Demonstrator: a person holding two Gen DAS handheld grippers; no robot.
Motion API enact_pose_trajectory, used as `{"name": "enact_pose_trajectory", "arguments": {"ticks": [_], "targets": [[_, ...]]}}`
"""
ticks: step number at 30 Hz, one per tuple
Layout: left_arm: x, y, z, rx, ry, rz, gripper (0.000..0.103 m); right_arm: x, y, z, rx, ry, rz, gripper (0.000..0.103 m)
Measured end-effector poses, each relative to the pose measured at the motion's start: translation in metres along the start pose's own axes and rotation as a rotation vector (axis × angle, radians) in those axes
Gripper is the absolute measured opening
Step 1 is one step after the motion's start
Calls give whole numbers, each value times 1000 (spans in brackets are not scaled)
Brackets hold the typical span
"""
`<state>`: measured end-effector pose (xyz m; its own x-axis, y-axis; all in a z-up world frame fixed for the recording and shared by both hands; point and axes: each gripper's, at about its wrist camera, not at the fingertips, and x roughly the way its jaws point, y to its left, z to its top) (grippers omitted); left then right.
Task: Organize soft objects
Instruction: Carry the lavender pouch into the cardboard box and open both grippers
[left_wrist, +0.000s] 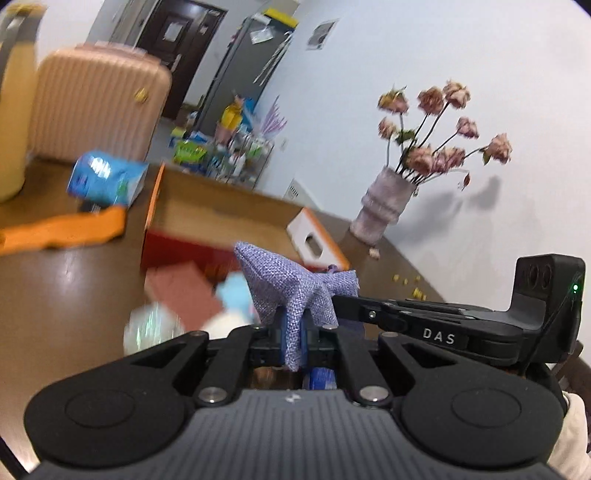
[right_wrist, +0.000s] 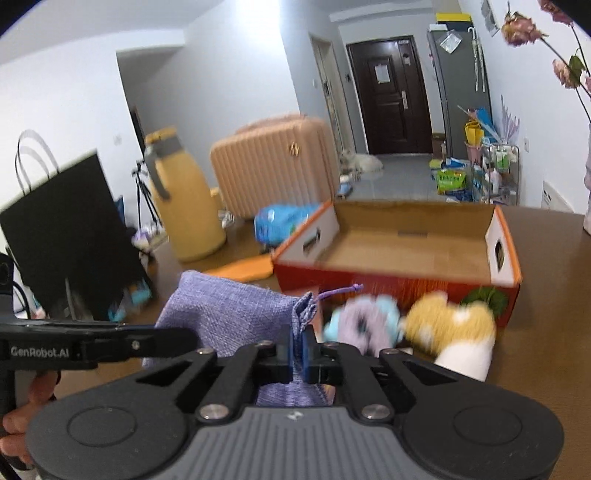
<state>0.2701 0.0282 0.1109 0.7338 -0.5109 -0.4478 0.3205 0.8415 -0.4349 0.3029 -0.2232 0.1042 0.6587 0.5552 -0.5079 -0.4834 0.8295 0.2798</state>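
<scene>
A purple woven drawstring pouch (left_wrist: 291, 291) hangs between both grippers above the brown table. My left gripper (left_wrist: 293, 343) is shut on one end of it. My right gripper (right_wrist: 299, 356) is shut on the gathered neck of the pouch (right_wrist: 225, 317); it shows from the side in the left wrist view (left_wrist: 343, 299). An open orange cardboard box (right_wrist: 406, 254) stands just beyond. A pastel plush toy (right_wrist: 362, 321) and a yellow-and-white plush toy (right_wrist: 454, 328) lie in front of the box. The left gripper's arm crosses the right wrist view (right_wrist: 96, 345).
A vase of dried pink roses (left_wrist: 388, 199) stands on the table by the wall. A blue tissue pack (left_wrist: 107, 177), an orange cloth (left_wrist: 62, 229), a yellow jug (right_wrist: 181, 195), a black paper bag (right_wrist: 70, 236) and a pink suitcase (right_wrist: 273, 162) are to the left.
</scene>
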Motion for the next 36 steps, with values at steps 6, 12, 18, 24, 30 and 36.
{"name": "enact_pose_trajectory", "arguments": {"ticks": [6, 12, 18, 24, 30, 36], "targets": [[38, 5, 73, 24, -7, 9, 7, 19, -36, 75, 67, -29, 38, 4], [123, 51, 137, 4, 63, 73, 7, 100, -67, 140, 56, 30, -32, 4], [231, 119, 167, -34, 204, 219, 7, 233, -113, 166, 100, 176, -84, 4], [301, 149, 172, 19, 328, 284, 22, 322, -151, 159, 172, 315, -147, 6], [306, 151, 176, 56, 338, 316, 47, 353, -159, 148, 203, 386, -163, 37], [269, 134, 181, 87, 307, 317, 56, 306, -145, 164, 163, 333, -182, 46]]}}
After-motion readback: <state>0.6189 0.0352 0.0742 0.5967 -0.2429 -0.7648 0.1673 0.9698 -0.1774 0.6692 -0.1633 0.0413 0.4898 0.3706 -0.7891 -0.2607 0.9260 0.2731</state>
